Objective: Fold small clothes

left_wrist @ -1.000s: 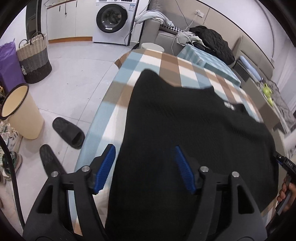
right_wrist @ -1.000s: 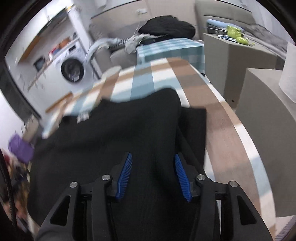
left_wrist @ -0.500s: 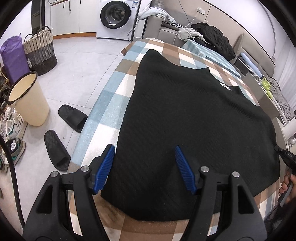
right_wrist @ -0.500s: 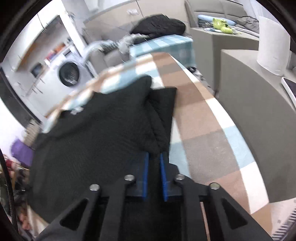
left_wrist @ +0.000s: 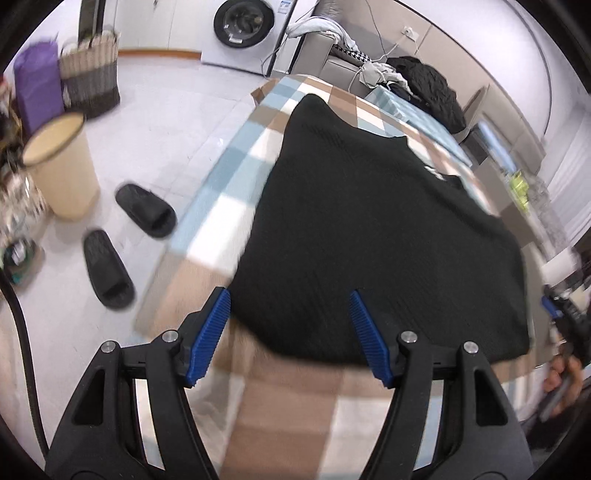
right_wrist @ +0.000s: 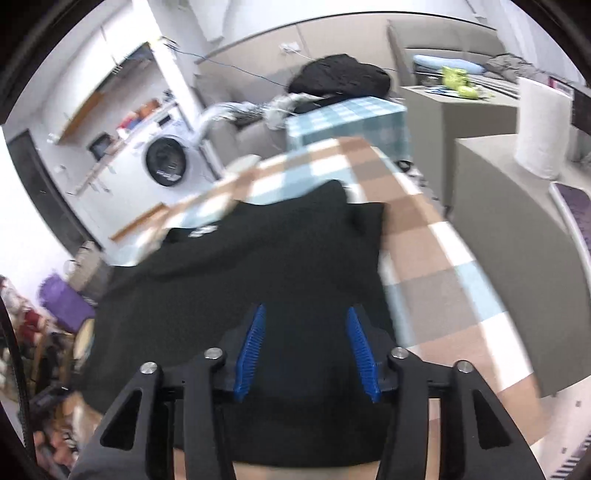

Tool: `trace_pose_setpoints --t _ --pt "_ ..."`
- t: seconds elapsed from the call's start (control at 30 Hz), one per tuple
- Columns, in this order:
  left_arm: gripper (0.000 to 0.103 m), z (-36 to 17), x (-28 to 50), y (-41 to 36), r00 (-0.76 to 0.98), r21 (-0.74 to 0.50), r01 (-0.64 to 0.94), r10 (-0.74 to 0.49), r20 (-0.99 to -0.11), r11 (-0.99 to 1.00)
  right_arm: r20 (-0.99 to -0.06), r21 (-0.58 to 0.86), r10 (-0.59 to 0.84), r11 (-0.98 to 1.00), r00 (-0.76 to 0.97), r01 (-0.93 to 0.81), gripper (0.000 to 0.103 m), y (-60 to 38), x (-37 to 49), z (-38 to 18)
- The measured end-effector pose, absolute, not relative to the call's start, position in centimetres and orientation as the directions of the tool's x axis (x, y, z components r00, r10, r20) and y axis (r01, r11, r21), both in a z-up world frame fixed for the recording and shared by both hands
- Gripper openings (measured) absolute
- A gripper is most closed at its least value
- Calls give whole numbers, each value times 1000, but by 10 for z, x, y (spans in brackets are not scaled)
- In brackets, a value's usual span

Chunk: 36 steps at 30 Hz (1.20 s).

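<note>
The black knitted garment [left_wrist: 369,221] lay spread over the checked surface [left_wrist: 229,177], filling the middle of both views, its near hem just ahead of the left gripper [left_wrist: 290,332]. That gripper's jaws stood released, gripping nothing. The right gripper [right_wrist: 304,350] hovered over the cloth with its jaws opening, nothing pinched between them. To fold well, each gripper should probably take a hem corner and carry it across evenly. A washing machine [left_wrist: 247,22] stood at upper centre, slippers [left_wrist: 144,214] and a bin [left_wrist: 61,162] at left.
</note>
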<state>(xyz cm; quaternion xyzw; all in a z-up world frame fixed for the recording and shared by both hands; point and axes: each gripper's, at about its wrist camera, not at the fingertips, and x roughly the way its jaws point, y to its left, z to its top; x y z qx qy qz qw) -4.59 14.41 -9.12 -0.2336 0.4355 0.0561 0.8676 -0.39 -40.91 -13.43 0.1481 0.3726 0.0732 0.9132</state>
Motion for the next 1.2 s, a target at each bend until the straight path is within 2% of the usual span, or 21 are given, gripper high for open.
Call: trace_pose_setpoints --t 0.03,0.17,0.37,0.5,0.57,0.6,0.63,0.77,0.83,0.93,1.03,1.2 --pt "65 -94 -54 145 615 -402 -300 -147 -775 865 -644 348 282 936 711 -55 59 -398 -8 -133" --pt "65 -109 -78 143 620 -579 -284 -315 -719 764 -630 364 367 918 685 -157 59 -362 -9 -137" --pt "65 -112 -68 140 680 -623 -268 -314 -663 735 -636 369 426 900 644 -231 59 -324 -2 -144" --pt "65 -108 -44 131 711 -589 -275 -252 -657 760 -626 377 449 890 638 -256 60 -310 -2 -147" --pt "49 -110 -28 125 716 -550 -289 -205 -668 784 -632 377 452 889 630 -259 60 -307 -1 -151" --pt "28 -111 -19 122 707 -526 -306 -180 -683 793 -635 376 451 890 627 -259 61 -305 -1 -153" --pt "15 -112 -12 119 698 -513 -314 -172 -695 799 -643 372 448 892 622 -257 61 -302 1 -155" --pt "10 -92 -17 106 748 -468 -283 -113 -654 837 -673 319 397 917 624 -239 61 -299 5 -162" --pt "10 -88 -20 103 748 -429 -278 -87 -658 859 -696 298 371 928 615 -223 61 -301 9 -169" --pt "10 -98 -22 115 728 -466 -312 -107 -677 828 -730 289 347 937 589 -194 61 -307 14 -182" --pt "10 -89 -22 114 737 -437 -308 -78 -671 845 -743 291 342 939 576 -182 61 -313 15 -188" --pt "9 -42 -6 76 793 -274 -196 -12 -609 942 -738 300 345 937 580 -177 61 -321 12 -185"
